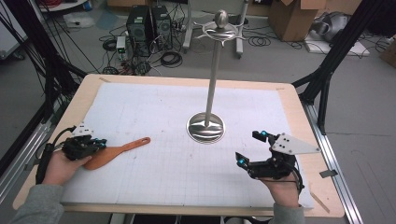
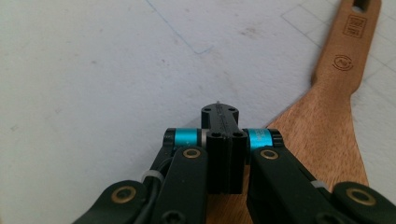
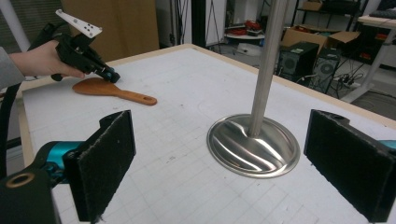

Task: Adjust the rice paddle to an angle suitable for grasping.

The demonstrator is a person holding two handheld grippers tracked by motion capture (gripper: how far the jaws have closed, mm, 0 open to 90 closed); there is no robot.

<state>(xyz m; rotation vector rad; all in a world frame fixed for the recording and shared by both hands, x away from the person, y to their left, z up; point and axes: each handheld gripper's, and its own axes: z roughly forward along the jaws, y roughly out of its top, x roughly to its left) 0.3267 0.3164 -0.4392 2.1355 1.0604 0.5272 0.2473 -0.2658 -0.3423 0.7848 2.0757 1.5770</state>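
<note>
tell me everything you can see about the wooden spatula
The wooden spatula is a reddish-brown paddle of one piece of wood, with a broad rounded blade and a narrow flat handle. The handle ends in a slot-shaped hanging hole, with two small stamped marks just below it. It lies flat on the white gridded mat at the table's left, handle pointing toward the metal stand. The left gripper, its fingers shut together, sits over the blade's edge; whether it touches the wood is unclear.
</note>
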